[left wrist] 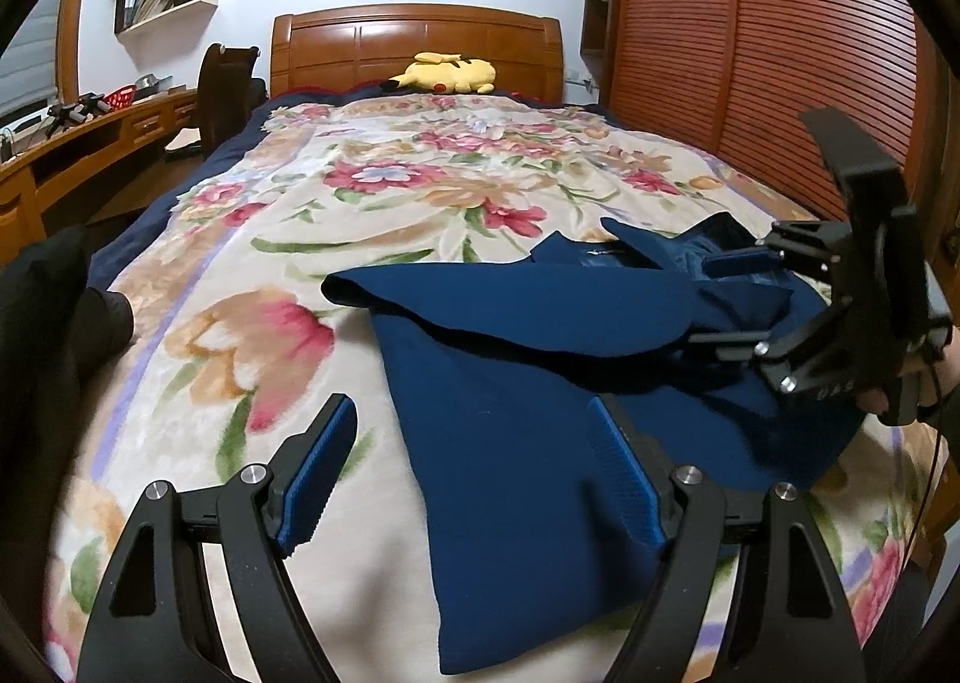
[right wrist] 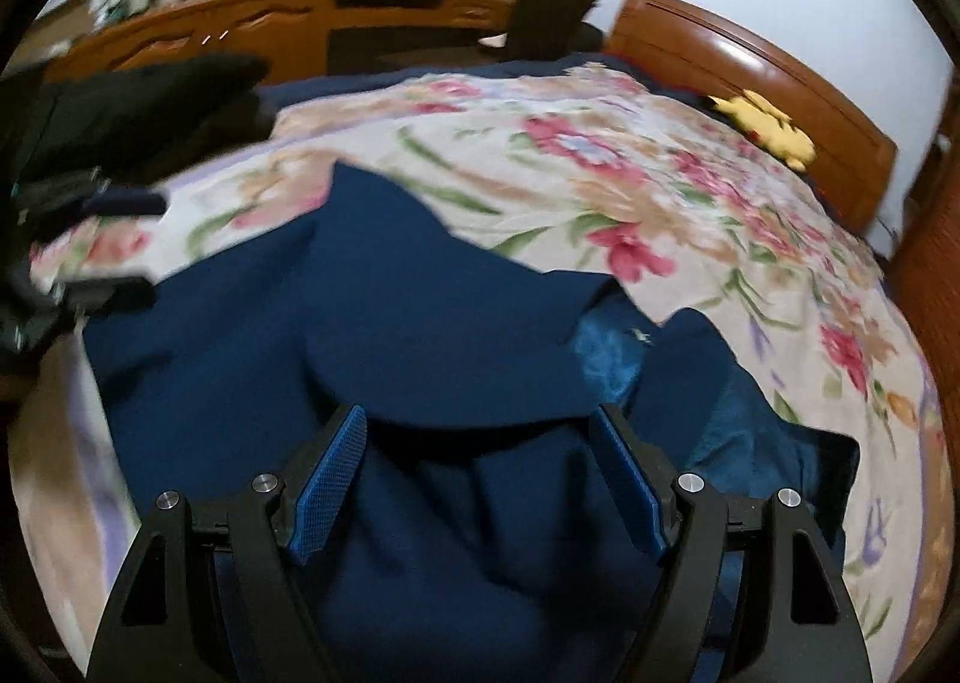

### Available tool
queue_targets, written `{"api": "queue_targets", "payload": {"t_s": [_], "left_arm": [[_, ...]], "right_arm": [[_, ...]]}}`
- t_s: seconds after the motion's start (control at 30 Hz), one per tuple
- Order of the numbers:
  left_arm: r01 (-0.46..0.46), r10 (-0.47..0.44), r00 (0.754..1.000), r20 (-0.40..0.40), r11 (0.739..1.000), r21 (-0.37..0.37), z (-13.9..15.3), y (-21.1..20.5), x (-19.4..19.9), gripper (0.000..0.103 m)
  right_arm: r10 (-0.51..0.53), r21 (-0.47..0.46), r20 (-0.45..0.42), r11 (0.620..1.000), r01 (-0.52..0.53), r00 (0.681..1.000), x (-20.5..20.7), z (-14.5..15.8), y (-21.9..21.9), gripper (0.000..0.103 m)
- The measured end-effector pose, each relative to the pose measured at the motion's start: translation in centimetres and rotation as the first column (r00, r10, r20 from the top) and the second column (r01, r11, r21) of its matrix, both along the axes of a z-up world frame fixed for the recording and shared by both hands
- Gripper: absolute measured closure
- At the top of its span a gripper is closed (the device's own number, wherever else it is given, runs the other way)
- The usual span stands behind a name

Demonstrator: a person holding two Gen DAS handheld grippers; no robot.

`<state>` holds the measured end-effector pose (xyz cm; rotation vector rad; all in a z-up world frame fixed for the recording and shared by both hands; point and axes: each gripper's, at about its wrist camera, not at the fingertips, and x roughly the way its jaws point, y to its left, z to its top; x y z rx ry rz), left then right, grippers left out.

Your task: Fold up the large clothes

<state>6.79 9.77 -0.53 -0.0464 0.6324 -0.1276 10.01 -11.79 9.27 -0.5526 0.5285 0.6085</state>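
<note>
The navy garment [left wrist: 540,395] lies half folded on the bed [left wrist: 252,239]. Both the left gripper [left wrist: 474,461] and the right gripper [right wrist: 480,467] stand wide and hold nothing. For a good fold, pinch only the loose edge and keep the layers flat.

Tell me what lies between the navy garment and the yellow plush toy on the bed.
Only bare floral blanket lies between the navy garment and the plush toy at the headboard; nothing else sits there. The left wrist view shows it best.
</note>
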Motion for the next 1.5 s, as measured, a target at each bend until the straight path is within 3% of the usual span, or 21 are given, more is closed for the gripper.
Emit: {"api": "queue_targets", "payload": {"t_s": [0.17, 0.37, 0.4, 0.47, 0.53, 0.63, 0.77, 0.87, 0.9, 0.97, 1.03, 1.27, 1.5], "left_arm": [[0.004, -0.004, 1.000, 0.008, 1.000, -0.005, 0.2, 0.0, 0.0, 0.023], [0.005, -0.005, 1.000, 0.008, 1.000, -0.005, 0.2, -0.1, 0.0, 0.023], [0.005, -0.005, 1.000, 0.006, 1.000, -0.005, 0.2, -0.1, 0.0, 0.023], [0.006, -0.006, 1.000, 0.004, 1.000, -0.004, 0.2, -0.2, 0.0, 0.023], [0.008, -0.008, 1.000, 0.003, 1.000, -0.002, 0.2, -0.3, 0.1, 0.023], [0.011, -0.011, 1.000, -0.002, 1.000, 0.004, 0.1, -0.5, 0.2, 0.023], [0.012, -0.012, 1.000, -0.008, 1.000, 0.011, 0.0, -0.7, 0.4, 0.023], [0.015, -0.015, 1.000, -0.014, 1.000, 0.018, -0.2, -0.8, 0.5, 0.023], [0.015, -0.015, 1.000, -0.016, 1.000, 0.019, -0.3, -0.9, 0.5, 0.023], [0.018, -0.018, 1.000, -0.018, 1.000, 0.019, -0.3, -1.0, 0.6, 0.023], [0.021, -0.021, 1.000, -0.017, 1.000, 0.020, -0.2, -1.1, 0.6, 0.023], [0.033, -0.033, 0.999, -0.013, 0.999, 0.017, -0.2, -1.5, 0.5, 0.023], [0.040, -0.039, 0.999, -0.025, 0.999, 0.020, -0.6, -2.0, 0.7, 0.023]], "right_arm": [[-0.042, -0.058, 0.029, 0.997, 0.044, 0.999, 1.4, 0.3, 1.1, 0.025], [-0.077, -0.061, 0.058, 0.995, 0.080, 0.995, 3.4, 0.6, 2.3, 0.026], [-0.070, -0.057, 0.067, 0.996, 0.074, 0.995, 3.4, 0.7, 2.6, 0.031], [-0.051, -0.043, 0.076, 0.998, 0.054, 0.996, 3.7, 0.9, 3.0, 0.068], [-0.052, -0.024, 0.080, 0.998, 0.054, 0.995, 4.8, 1.0, 3.2, 0.095], [-0.067, 0.019, 0.086, 0.998, 0.066, 0.994, 6.4, 1.8, 3.2, 0.098], [-0.194, 0.093, 0.061, 0.978, 0.188, 0.979, 10.2, 3.0, 2.5, 0.099], [-0.353, 0.122, 0.011, 0.929, 0.349, 0.936, 13.4, 3.0, 1.7, 0.096], [-0.391, 0.132, -0.006, 0.912, 0.388, 0.921, 14.1, 3.0, 1.4, 0.091], [-0.423, 0.160, -0.018, 0.893, 0.420, 0.906, 14.6, 3.1, 0.9, 0.063], [-0.416, 0.174, -0.027, 0.894, 0.414, 0.909, 14.3, 3.1, 0.5, 0.050], [-0.248, 0.139, -0.067, 0.957, 0.255, 0.967, 10.1, 1.7, -0.4, 0.050], [-0.114, 0.101, -0.118, 0.987, 0.126, 0.986, 6.5, -0.7, -1.2, 0.049]]}}
